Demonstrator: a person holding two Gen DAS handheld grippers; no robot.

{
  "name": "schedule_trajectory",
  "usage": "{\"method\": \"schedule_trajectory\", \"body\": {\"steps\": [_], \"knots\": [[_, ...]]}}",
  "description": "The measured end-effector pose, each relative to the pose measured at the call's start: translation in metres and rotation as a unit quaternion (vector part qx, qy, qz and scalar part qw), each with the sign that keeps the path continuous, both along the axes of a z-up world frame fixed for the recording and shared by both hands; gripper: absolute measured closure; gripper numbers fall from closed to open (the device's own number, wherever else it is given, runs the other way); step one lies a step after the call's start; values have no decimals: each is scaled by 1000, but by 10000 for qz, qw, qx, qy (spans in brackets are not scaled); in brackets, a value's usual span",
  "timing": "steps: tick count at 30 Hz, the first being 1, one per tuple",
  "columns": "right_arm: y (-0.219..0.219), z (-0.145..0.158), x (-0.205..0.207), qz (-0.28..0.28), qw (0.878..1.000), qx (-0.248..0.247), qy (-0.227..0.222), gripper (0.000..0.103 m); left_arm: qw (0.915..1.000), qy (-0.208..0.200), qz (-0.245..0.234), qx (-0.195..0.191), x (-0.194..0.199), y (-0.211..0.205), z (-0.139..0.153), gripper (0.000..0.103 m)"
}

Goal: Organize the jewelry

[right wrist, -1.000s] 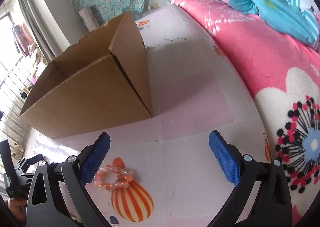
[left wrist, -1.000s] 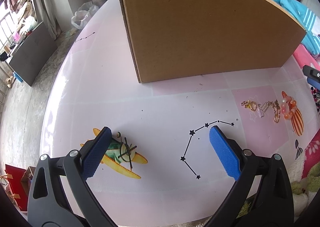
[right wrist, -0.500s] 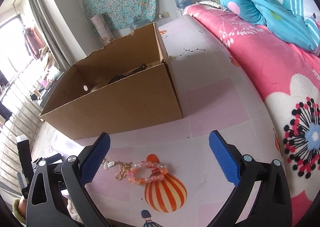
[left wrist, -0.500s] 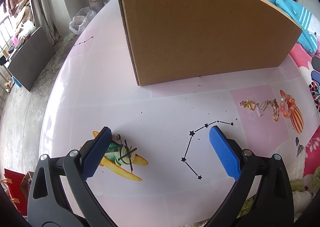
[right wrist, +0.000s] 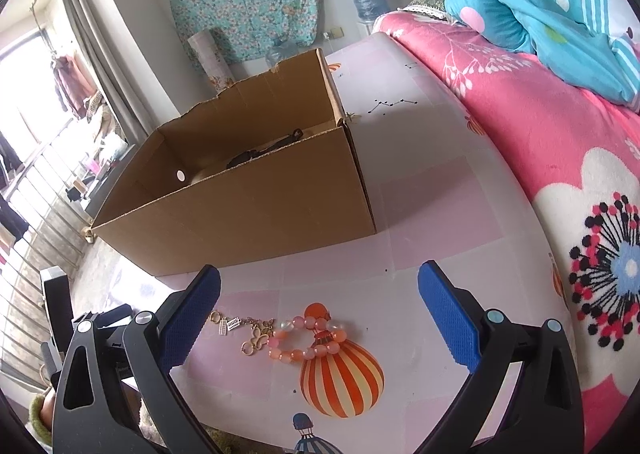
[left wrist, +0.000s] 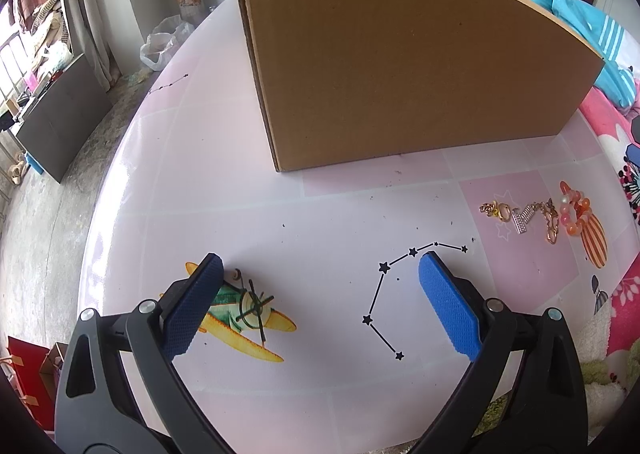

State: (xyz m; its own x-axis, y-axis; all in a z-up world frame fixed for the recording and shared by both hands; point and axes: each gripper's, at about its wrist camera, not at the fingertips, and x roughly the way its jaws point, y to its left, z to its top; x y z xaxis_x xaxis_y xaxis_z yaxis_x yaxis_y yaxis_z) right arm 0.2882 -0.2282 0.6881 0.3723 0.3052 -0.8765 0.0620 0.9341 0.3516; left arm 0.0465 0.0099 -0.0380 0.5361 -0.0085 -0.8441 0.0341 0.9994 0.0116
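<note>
A pink and orange bead bracelet lies on the table, just ahead of my open, empty right gripper. A gold chain with charms lies to its left, touching it. Both also show at the right in the left wrist view, the bracelet and the chain. My left gripper is open and empty, low over the table, well left of the jewelry. An open cardboard box stands behind the jewelry, with dark items inside; in the left wrist view only the box's outer walls show.
The table has a pink and white cover printed with a plane, star lines and a striped balloon. A bed with a pink floral blanket borders the table's right side. The floor drops away at the left edge.
My right gripper has pulled back and risen, so the box interior and the whole bracelet and chain come into view. My left gripper has shifted only slightly.
</note>
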Motion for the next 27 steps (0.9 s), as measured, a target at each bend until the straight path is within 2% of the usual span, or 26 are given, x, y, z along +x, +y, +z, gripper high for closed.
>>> {"method": "schedule_trajectory", "body": {"steps": [27], "knots": [[-5, 4, -6, 19, 10000, -42, -53, 7, 10000, -30, -41, -4, 0, 1, 0, 8]]}}
